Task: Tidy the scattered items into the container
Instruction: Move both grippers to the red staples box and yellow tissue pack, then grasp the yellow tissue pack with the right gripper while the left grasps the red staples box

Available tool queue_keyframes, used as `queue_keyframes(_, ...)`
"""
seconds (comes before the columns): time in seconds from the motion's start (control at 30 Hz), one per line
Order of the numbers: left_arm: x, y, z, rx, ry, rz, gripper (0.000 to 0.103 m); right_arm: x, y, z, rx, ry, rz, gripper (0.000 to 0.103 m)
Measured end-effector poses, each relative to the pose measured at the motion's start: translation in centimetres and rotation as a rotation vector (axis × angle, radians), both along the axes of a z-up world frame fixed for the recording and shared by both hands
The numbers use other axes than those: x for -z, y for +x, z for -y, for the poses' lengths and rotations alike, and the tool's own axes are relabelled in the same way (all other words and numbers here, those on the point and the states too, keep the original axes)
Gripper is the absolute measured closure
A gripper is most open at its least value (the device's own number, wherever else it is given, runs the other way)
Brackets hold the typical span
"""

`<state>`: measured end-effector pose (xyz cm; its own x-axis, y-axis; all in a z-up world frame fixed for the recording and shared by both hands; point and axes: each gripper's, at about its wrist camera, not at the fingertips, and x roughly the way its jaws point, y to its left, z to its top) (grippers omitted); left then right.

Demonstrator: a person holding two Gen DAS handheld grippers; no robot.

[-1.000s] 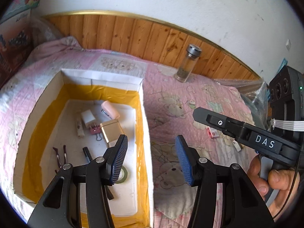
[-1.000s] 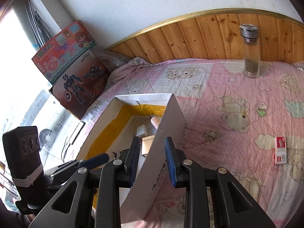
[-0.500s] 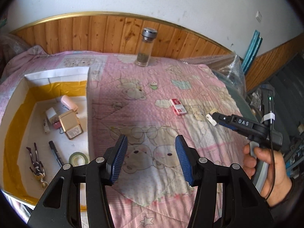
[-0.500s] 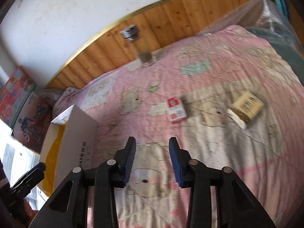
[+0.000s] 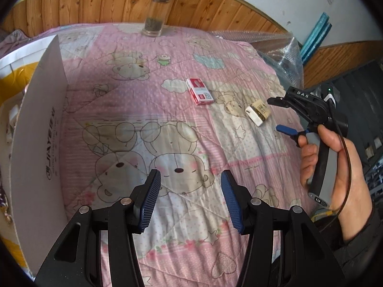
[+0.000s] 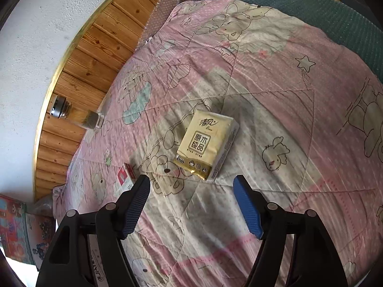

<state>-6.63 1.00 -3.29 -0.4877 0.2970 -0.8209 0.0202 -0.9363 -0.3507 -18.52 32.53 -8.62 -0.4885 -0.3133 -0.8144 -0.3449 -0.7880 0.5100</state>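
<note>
My right view is showing the tissue pack's (image 6: 207,143) label; my left view is showing the box (image 5: 36,129). Both tongs, right (image 6: 191,205) and left (image 5: 190,199), are hanging wide, empty.

A bed covered by a pink quilt (image 5: 148,110) printed with cartoon bears, stars and clouds. Lying flat on the quilt: a small red and white box (image 5: 199,91), and well apart from it a cream and gold tissue pack (image 6: 207,143) with Chinese lettering. A glass bottle (image 5: 156,12) with a metal lid stands upright by the wooden headboard. A white cardboard box (image 5: 40,124) sits at the quilt's left side; its contents are mostly hidden.
</note>
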Motion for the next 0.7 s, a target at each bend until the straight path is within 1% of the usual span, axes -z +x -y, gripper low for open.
queue_keyframes(0.13,1.2,-4.1,-0.8,-0.035,0.06,0.048,0.047,0.7,-1.4,0.4,-0.009,0.054,0.025,0.026)
queue_keyframes(0.27,3.2,-9.4,-2.3,-0.058,0.052,0.086,0.046,1.6,-2.4,0.1,-0.012,0.086,0.055,0.025)
queue_keyframes(0.4,5.3,-14.1,-3.8,-0.077,0.055,0.114,0.046,2.3,-3.2,-0.1,-0.026,0.097,0.081,0.025)
queue_keyframes(0.47,6.4,-15.9,-4.5,-0.091,0.034,0.124,0.046,2.5,-3.6,-0.2,-0.034,0.096,0.087,0.025)
queue_keyframes(0.6,8.1,-18.6,-5.5,-0.103,0.003,0.128,0.046,3.4,-3.8,0.1,-0.057,0.054,0.117,0.024)
queue_keyframes(0.67,7.9,-19.3,-6.1,-0.1,-0.044,0.076,0.044,3.7,-3.9,0.3,-0.067,0.062,0.132,0.024)
queue_keyframes(0.7,8.0,-19.6,-6.4,-0.091,-0.067,0.071,0.044,3.7,-4.0,0.5,-0.071,0.073,0.13,0.024)
